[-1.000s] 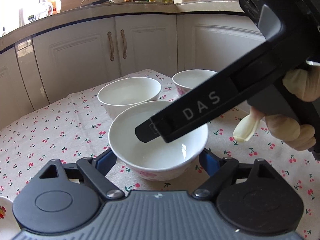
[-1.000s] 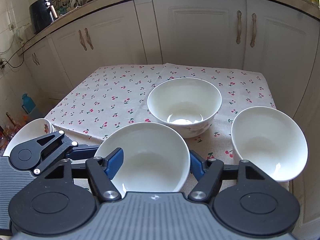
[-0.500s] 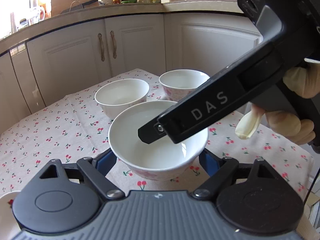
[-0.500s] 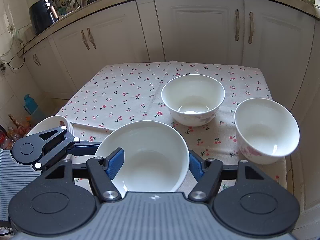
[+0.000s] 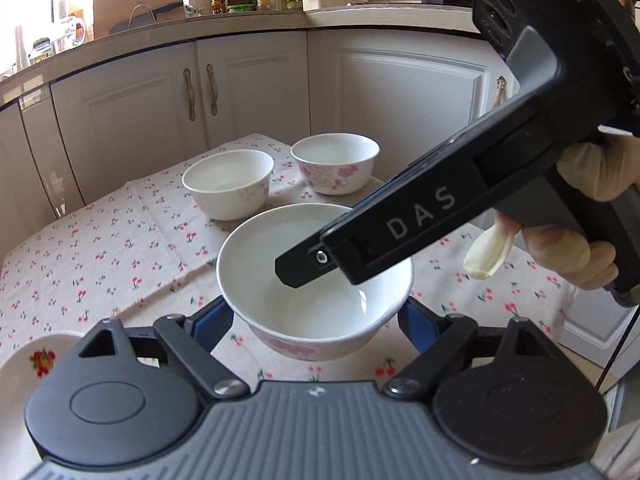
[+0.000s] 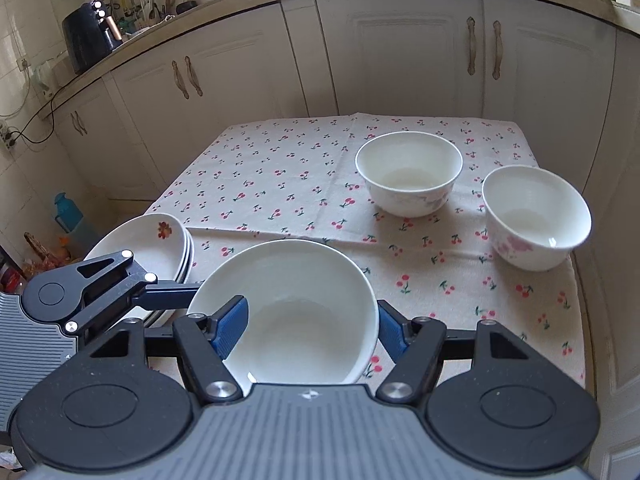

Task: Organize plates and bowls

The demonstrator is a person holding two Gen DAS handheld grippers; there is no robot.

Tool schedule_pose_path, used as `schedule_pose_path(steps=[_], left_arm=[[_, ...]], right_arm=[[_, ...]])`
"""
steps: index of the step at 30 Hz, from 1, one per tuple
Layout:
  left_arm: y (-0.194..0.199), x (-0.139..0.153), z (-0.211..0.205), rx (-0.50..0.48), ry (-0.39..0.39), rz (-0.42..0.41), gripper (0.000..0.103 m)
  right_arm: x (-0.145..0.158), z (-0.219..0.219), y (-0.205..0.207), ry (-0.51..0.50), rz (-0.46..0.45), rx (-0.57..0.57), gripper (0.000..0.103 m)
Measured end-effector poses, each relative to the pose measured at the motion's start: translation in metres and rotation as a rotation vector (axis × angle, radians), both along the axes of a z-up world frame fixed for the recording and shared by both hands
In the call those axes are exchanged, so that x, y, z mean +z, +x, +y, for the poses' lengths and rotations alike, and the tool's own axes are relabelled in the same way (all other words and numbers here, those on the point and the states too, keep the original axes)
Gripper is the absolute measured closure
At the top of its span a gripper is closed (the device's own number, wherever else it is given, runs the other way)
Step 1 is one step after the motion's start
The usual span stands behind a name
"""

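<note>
The bowl between my fingers is glossy white ceramic; the tablecloth is matt cloth.

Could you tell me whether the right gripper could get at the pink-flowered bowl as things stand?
Probably not yet: the tablecloth before the pink-flowered bowl lies bare, but the right gripper straddles the white bowl, which the left gripper holds.

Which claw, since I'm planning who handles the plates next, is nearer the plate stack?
Left. The left claw, gripping the bowl, is just beside the plate stack; the right claw hovers over that bowl, farther right.
</note>
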State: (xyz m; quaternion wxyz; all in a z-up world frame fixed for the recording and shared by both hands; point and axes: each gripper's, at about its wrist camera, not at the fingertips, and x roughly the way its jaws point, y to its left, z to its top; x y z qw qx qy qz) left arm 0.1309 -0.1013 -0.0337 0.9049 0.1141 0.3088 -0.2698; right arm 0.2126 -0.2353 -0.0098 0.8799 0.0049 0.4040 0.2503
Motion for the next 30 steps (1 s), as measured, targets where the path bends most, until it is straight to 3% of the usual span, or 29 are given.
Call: schedule_pose_path(steps=[16,30], left_arm=[[-0.027,-0.013,0.007,-0.025,-0.008,0.046,0.014],[-0.031,-0.021,0.012,-0.030,0.003,0.072,0.014]], right_arm=[[-0.018,0.007,-0.032,0.016,0.039,-0.052,0.028],[-0.011,0.012,-0.044,0.031,0.027,-0.057,0.028]])
